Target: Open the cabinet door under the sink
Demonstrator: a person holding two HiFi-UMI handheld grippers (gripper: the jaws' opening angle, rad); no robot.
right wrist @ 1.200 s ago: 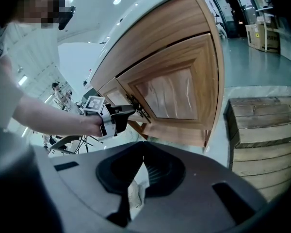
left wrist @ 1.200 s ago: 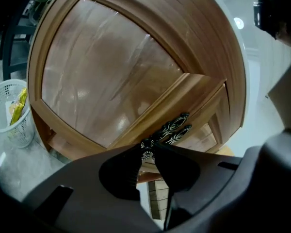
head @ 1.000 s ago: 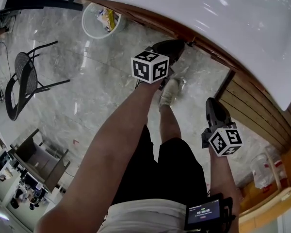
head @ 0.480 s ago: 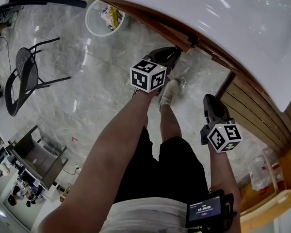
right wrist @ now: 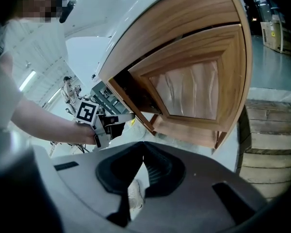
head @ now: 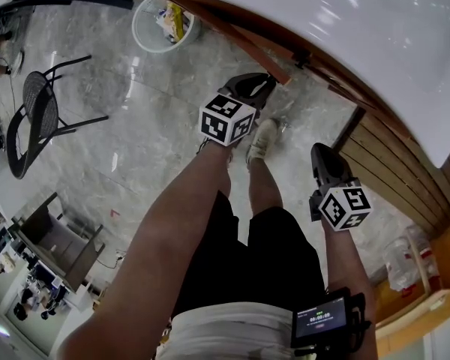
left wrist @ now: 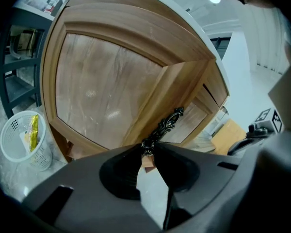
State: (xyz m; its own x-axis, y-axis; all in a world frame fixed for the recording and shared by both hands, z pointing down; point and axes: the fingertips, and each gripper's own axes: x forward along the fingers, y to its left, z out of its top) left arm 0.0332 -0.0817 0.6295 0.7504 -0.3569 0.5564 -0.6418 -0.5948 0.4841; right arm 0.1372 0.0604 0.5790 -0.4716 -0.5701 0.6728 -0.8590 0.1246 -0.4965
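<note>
The wooden cabinet door (left wrist: 102, 86) under the white sink (head: 405, 58) stands swung out; in the head view its top edge (head: 240, 40) slants out from the cabinet. My left gripper (left wrist: 148, 148) is shut on the lower end of the ornate black door handle (left wrist: 167, 124). From above, that gripper (head: 253, 85) sits at the door's free end, its marker cube toward me. It also shows in the right gripper view as the left gripper (right wrist: 109, 123) beside the open door's edge (right wrist: 131, 101). My right gripper (right wrist: 143, 147) is shut and empty, hanging off the cabinet's second door (right wrist: 199, 81).
A white wastebasket (head: 161, 25) with litter stands on the marble floor left of the cabinet. A black chair (head: 37, 122) stands further left. Wooden slats (head: 397, 163) and a plastic bottle (head: 401, 265) lie at the right. The person's legs and a shoe (head: 262, 141) are below the grippers.
The left gripper has drawn back from the cabinet toward the left with the handle in its jaws, and the door has swung a little wider. The right gripper has hardly moved.
</note>
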